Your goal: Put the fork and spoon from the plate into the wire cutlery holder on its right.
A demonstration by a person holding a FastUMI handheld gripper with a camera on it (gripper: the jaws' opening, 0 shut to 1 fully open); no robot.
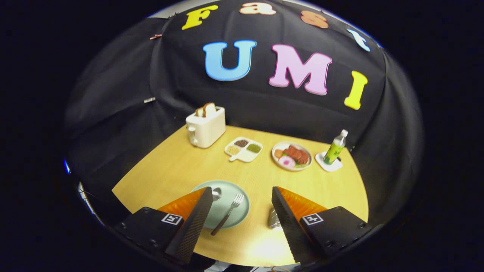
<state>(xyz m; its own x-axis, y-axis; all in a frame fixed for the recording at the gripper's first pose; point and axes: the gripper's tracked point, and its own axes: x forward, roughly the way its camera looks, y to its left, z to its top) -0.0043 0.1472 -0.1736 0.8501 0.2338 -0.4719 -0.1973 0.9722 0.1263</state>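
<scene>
I see round-edged wooden table (177, 170), pale grain. My gripper (240, 207) above near edge, fingers (194, 223) spread wide, holding nothing — ribbed black pads, orange wedge backs. Between them: round mint plate (239, 194), smooth, matte. Fork (228, 213) lies on plate, dark handle past rim toward me; spoon (216, 193) bowl peeks beside left finger. Wire cutlery holder (274, 220), metallic mesh, right of plate, mostly hidden by right finger. Beyond: boxy cream toaster (206, 126), divided tray (244, 149), food dish (292, 155), green bottle (335, 148) on white coaster (328, 162).
</scene>
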